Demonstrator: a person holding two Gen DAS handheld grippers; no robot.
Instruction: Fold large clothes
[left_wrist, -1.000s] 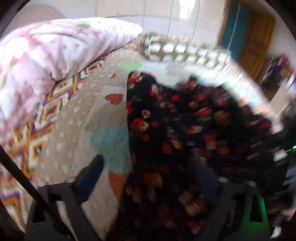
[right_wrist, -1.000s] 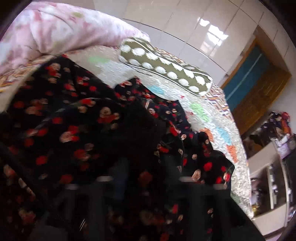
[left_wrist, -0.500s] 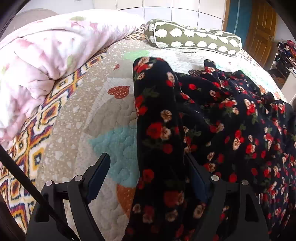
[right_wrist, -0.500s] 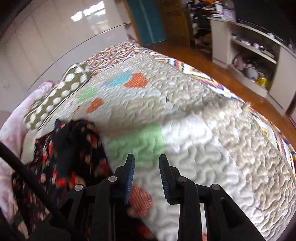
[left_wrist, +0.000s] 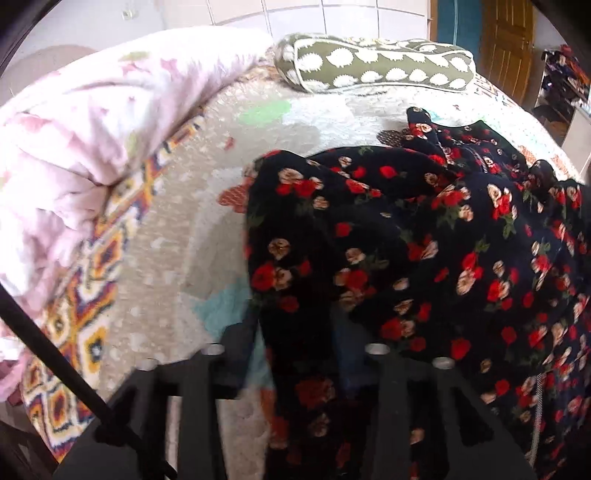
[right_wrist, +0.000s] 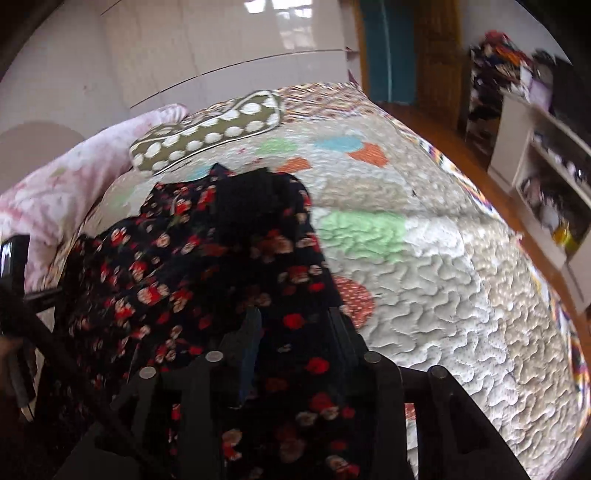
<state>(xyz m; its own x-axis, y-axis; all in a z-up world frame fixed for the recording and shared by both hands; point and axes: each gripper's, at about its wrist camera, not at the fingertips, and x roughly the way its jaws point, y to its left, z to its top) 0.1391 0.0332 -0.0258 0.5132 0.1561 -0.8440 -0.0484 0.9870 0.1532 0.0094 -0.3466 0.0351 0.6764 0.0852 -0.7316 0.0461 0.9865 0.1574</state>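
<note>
- Dress: black floral, lying crumpled on the quilt. In the left view it fills 2 to 6 o'clock; not yet spread flat.
- Left gripper: jaws closing, with the dress's left edge running between them. Whether the pads already bite I cannot tell; blur hides the tips.
- Right gripper: jaws opening, with dress cloth lying between them. I see no pinch, so I read it as apart.
- Step, my judgement: taking hold of an edge at each side to lift and spread the dress before the first fold.
- Next move calls for: a firm pinch on one layer only at each side, then pulling the two sides apart so the cloth goes taut.
- Surroundings: pillow at 12 o'clock, pink duvet at 10 o'clock, both apart from the dress.
- Hidden: the dress's lower hem is cut off at the frame bottom. Which part is sleeve, neck or skirt I cannot sort out; a zip shows near 2 o'clock.
</note>
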